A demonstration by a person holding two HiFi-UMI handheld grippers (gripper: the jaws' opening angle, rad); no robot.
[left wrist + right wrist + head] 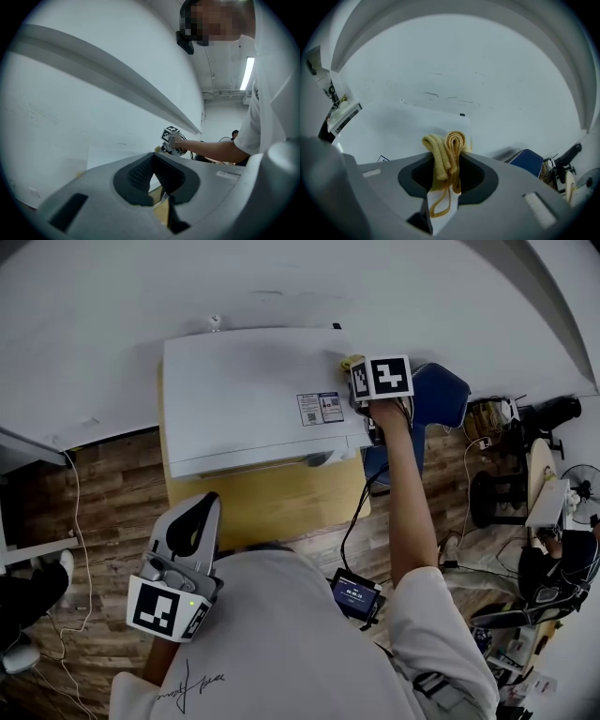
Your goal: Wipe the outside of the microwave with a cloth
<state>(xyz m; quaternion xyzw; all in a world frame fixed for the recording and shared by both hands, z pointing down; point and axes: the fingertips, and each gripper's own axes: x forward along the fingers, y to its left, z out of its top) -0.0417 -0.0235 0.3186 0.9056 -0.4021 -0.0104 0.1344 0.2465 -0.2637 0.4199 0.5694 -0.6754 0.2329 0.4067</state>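
The yellow cloth (447, 150) is bunched into folds and pinched between the jaws of your right gripper (447, 183), which are closed on it; a loose loop of its edge hangs back toward the camera. In the head view only a small yellow bit of the cloth (348, 362) shows, at the far right corner of the top of the microwave (248, 395), just ahead of the right gripper's (356, 369) marker cube. The microwave is a white box with its top facing you, a printed label (321, 408) near its right edge, and its back close to the white wall (281, 277). It stands on a yellow wooden table (281, 507).

Your right arm (408, 493) is stretched out nearly straight, forearm bare, running along the microwave's right side, with your hand wrapped around the gripper's handle under the cube. The gripper points toward the wall, over the microwave's top (393, 129).

Your left gripper (192, 526) is held low and close to your chest, well short of the microwave, its tips aimed at the table's near edge. Its jaws (157, 180) are closed, pad against pad at the tips, with nothing between them.

A blue chair (441, 395) stands just right of the microwave, behind your right hand, and wood-pattern floor (103, 493) shows on both sides of the table.
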